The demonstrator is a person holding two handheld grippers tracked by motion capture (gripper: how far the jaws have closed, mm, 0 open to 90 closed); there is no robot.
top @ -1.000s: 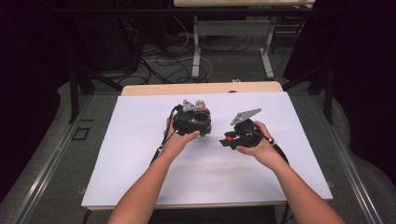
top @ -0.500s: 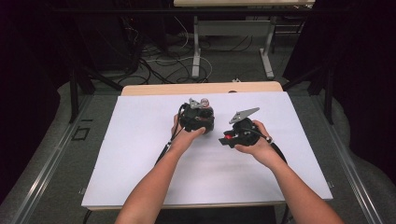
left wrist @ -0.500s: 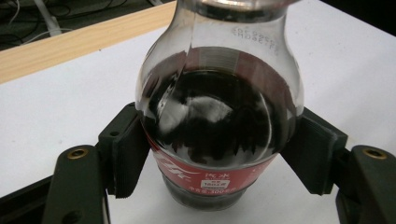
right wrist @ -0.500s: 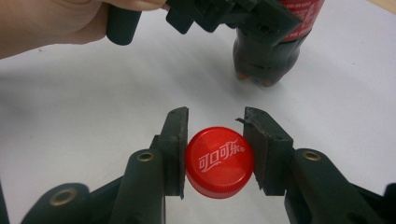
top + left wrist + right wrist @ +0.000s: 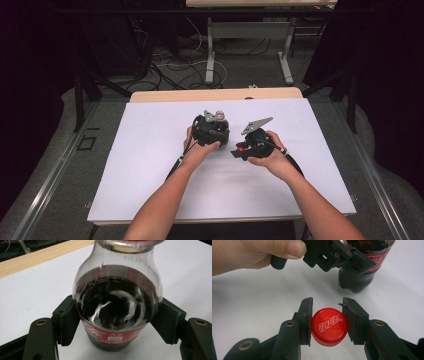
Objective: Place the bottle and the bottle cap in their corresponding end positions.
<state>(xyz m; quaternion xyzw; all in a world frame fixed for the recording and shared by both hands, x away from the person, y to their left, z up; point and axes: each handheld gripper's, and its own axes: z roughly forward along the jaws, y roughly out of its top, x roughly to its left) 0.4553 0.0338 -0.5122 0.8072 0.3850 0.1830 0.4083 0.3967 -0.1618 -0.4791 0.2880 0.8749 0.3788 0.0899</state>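
1. Up high, the camera looked down on a white table [image 5: 150, 150]. Two hands came in from the bottom. The left claw [image 5: 212, 129] and the right claw [image 5: 246, 148] sat close together near the middle of the table. A tiny bit of red showed at the right claw.

2. From the left claw's camera, the bottle [image 5: 117, 302] of dark soda filled most of the picture. It was a clear bottle with a red label. The left claw [image 5: 117, 322] was clenched on it, one black pad pressing each side. The bottle's bottom looked to be down on the white table [image 5: 30, 290].

3. From the right claw's camera, the red cap [image 5: 329, 327] was squeezed between the two black pads. So the right claw [image 5: 329, 321] was grasping the cap, and the cap was off the bottle. Farther back stood the bottle [image 5: 359, 275] with the left claw [image 5: 337, 256] around it, and a hand [image 5: 249, 252] holding that claw.

4. I think the twisting-off step was done. Next, the cap probably needed to go down on the table. The right claw would have to lower it gently and then let go, while the left claw kept the bottle from tipping.
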